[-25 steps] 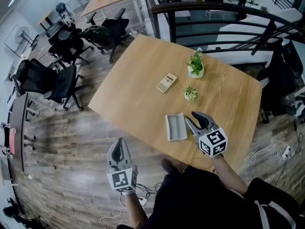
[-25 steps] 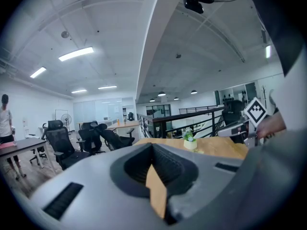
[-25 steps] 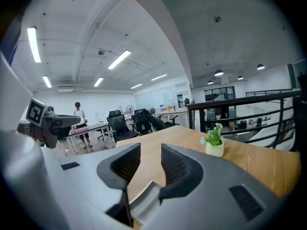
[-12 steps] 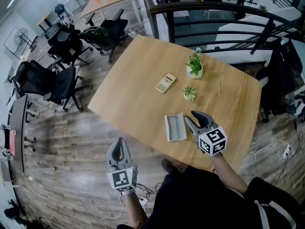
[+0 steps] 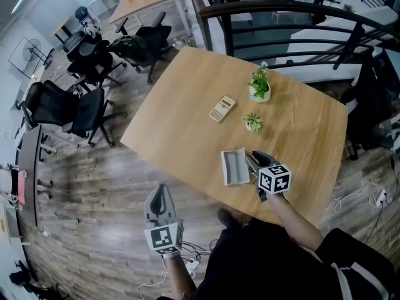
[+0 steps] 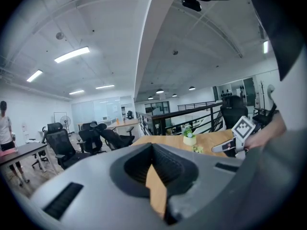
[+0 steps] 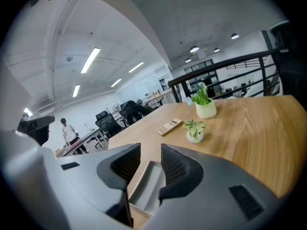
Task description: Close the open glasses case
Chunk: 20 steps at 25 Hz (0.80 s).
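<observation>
The open grey glasses case (image 5: 235, 167) lies on the wooden table (image 5: 187, 117) near its front edge, hollow side up. My right gripper (image 5: 251, 160) sits low at the case's right edge, jaws open. In the right gripper view the case (image 7: 145, 182) shows in the gap of the right gripper (image 7: 151, 159), and the pads do not press on it. My left gripper (image 5: 159, 189) hangs off the table over the floor, its fingertips together and nothing in them. In the left gripper view the left gripper (image 6: 152, 152) points at the table's edge.
A beige calculator (image 5: 220, 108) and two potted plants, a small one (image 5: 253, 122) and a larger one (image 5: 259, 86), stand farther back on the table. Black office chairs (image 5: 69, 105) crowd the floor at the left. A dark railing (image 5: 281, 17) runs behind the table.
My right gripper has dropped towards the table and rolled, and now lies closer against the case. The left gripper has stayed where it was.
</observation>
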Available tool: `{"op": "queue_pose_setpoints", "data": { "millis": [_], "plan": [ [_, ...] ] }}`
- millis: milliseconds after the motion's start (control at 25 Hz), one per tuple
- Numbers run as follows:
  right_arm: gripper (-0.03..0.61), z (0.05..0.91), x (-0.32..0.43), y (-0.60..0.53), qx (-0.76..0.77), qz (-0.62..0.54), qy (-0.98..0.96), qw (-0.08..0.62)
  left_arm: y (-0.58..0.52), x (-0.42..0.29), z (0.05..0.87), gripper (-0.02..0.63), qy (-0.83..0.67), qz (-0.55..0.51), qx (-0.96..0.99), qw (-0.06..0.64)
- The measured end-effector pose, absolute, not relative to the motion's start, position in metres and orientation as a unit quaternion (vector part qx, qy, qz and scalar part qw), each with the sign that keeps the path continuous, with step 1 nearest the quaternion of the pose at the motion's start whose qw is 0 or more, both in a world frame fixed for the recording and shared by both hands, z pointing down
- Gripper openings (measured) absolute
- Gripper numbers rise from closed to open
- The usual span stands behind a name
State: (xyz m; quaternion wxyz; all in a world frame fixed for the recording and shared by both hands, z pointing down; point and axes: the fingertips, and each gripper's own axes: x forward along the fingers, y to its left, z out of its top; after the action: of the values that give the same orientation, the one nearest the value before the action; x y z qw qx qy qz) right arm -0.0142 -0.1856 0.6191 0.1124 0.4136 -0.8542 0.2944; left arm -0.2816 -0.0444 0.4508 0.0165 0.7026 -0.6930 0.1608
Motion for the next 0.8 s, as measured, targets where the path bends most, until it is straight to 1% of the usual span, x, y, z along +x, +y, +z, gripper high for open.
{"op": "queue_pose_setpoints", "data": {
  "millis": [400, 560, 800],
  "plan": [
    [0.141, 0.73, -0.016, -0.184, 0.456, 0.421, -0.771, 0.142, -0.027, -0.29, 0.456, -0.005, -0.696, 0.181, 0.695, 0.024],
    [0.141, 0.754, -0.02, -0.18, 0.461, 0.431, -0.758, 0.166, -0.024, -0.29, 0.458, -0.005, -0.693, 0.19, 0.695, 0.026],
    [0.141, 0.764, -0.021, -0.177, 0.46, 0.439, -0.752, 0.174, -0.022, -0.29, 0.458, -0.005, -0.694, 0.194, 0.693, 0.027]
  ]
}}
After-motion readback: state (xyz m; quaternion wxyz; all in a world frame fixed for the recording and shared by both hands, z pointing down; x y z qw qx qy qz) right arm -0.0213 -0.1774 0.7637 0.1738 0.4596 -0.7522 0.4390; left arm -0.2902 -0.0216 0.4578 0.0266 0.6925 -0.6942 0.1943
